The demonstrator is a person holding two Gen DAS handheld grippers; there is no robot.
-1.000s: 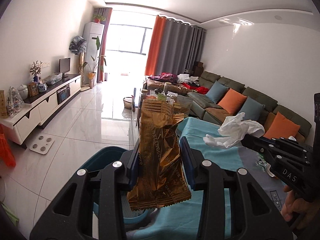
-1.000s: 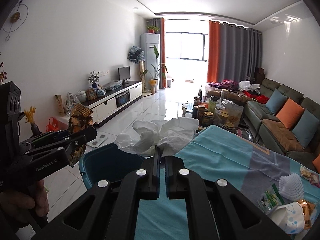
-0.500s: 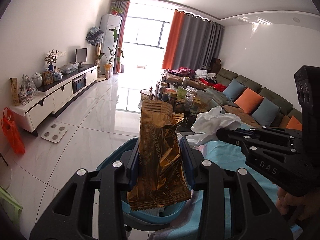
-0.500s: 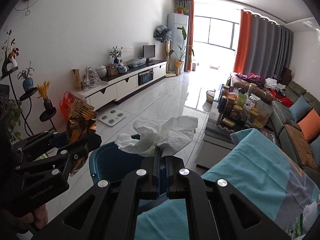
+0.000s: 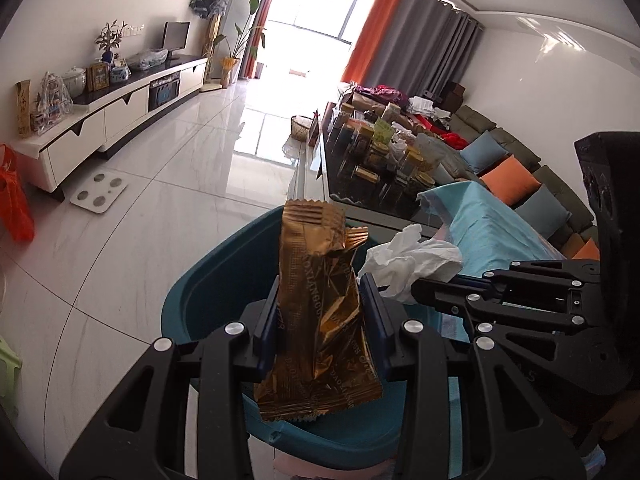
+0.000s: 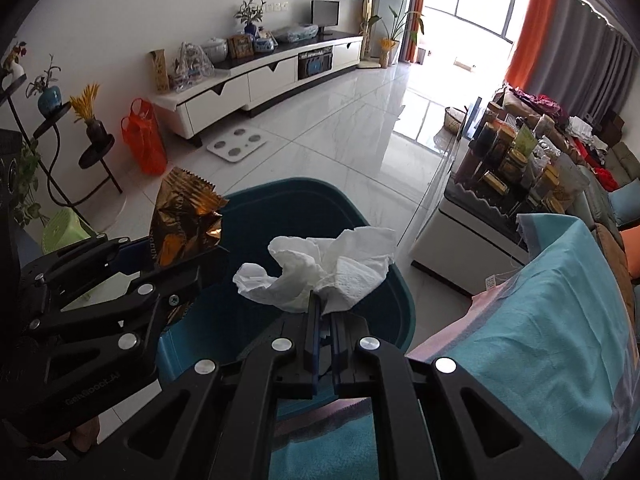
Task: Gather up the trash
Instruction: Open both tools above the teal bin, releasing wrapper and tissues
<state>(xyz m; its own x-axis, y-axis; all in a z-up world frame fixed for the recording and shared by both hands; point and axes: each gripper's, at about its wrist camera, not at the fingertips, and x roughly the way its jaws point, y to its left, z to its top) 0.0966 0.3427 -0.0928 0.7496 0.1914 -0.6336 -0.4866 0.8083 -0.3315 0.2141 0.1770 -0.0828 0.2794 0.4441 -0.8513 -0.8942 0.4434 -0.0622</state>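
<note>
My left gripper [image 5: 322,300] is shut on a crinkled gold snack wrapper [image 5: 320,312], held upright over the teal trash bin [image 5: 208,280]. My right gripper [image 6: 324,304] is shut on a crumpled white tissue [image 6: 320,264], which hangs above the same teal bin [image 6: 360,220]. In the right wrist view the left gripper [image 6: 188,256] with the gold wrapper [image 6: 180,216] sits at the bin's left rim. In the left wrist view the right gripper [image 5: 420,288] and its tissue [image 5: 408,260] hover over the bin's right side. The bin's floor is hidden.
A table edge draped in a turquoise cloth [image 6: 540,320] lies right of the bin. Beyond it a low table holds several jars [image 6: 512,164]. A white TV cabinet [image 6: 260,76], an orange bag [image 6: 144,136], a floor scale [image 6: 236,146] and a green stool [image 6: 64,232] stand around the tiled floor.
Both grippers moved off the cloth-covered table, tilted downward and came over the teal bin, each keeping its piece of trash. The bin now fills the middle of both views.
</note>
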